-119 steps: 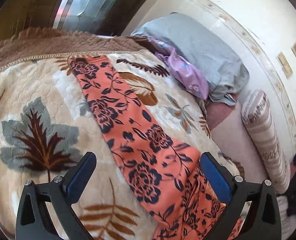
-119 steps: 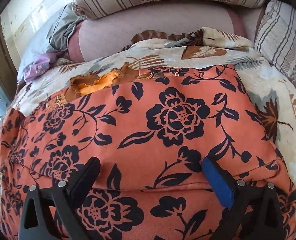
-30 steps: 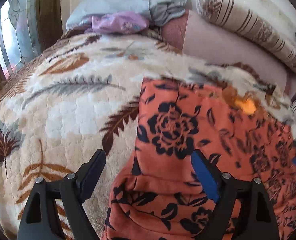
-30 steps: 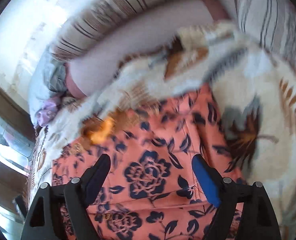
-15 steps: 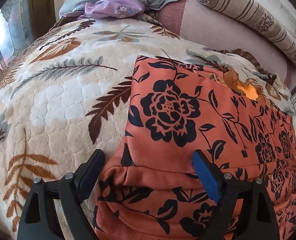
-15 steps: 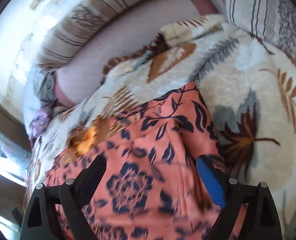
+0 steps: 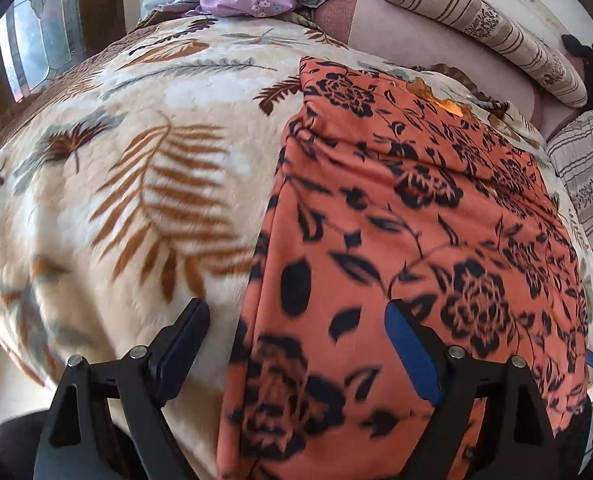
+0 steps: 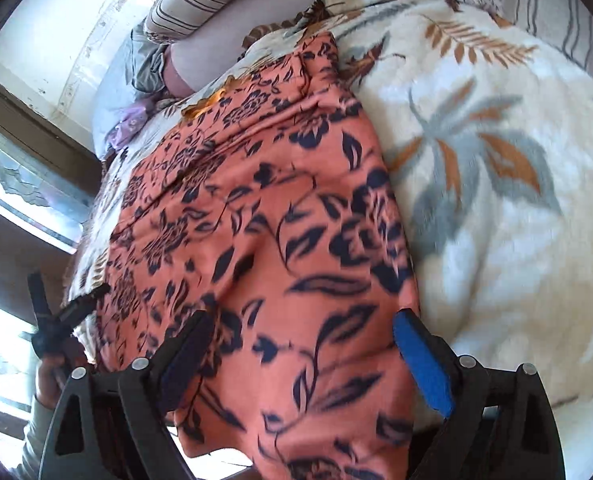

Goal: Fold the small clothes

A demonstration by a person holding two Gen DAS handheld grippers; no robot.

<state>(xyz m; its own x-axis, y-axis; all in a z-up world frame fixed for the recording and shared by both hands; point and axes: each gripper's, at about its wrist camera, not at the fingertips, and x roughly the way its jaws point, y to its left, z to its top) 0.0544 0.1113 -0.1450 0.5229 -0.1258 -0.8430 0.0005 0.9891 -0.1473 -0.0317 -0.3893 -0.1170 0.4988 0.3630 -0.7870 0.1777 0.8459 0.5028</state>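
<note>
Orange floral garment [image 7: 396, 240] lies folded on the blanket [image 7: 116, 200]; left gripper [image 7: 296, 344] and right gripper [image 8: 300, 356] gape empty at six o'clock. Best pinch both near corners evenly.

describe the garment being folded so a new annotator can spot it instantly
Start at the cream leaf-print blanket covering the bed. The orange garment lies spread flat on it, running from the near edge toward the striped pillows. Only it is orange with dark navy roses; the lilac cloth by the headboard is pale.
</note>
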